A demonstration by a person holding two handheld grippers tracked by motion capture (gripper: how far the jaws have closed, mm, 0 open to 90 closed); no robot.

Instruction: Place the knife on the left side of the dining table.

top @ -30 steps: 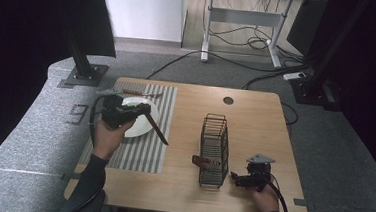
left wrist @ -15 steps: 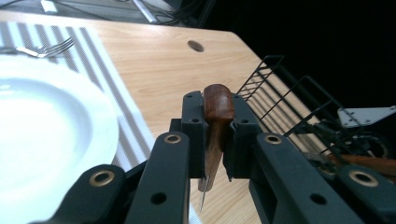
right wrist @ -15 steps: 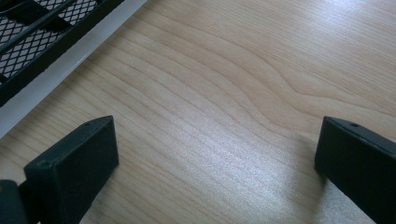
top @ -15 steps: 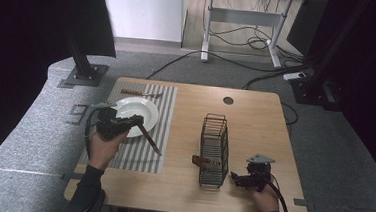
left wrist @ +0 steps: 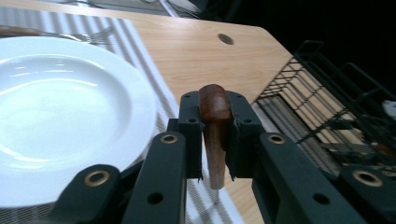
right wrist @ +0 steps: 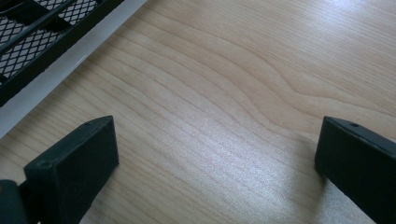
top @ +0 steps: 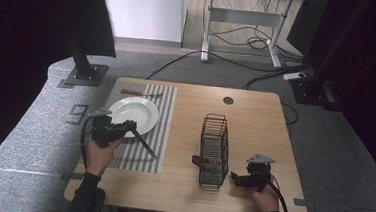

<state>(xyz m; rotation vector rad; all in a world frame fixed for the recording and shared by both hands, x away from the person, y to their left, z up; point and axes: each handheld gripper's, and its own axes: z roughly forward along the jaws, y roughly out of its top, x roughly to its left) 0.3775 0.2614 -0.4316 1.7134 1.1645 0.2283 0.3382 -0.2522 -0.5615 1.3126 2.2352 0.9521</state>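
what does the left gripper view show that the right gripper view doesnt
The left gripper view has the left claw shut on a wooden-handled utensil, beside a white plate on a striped placemat, with a fork beyond the plate. The right gripper view has the right claw open, with nothing between its jaws. Both take in the wooden table and part of the black wire rack.
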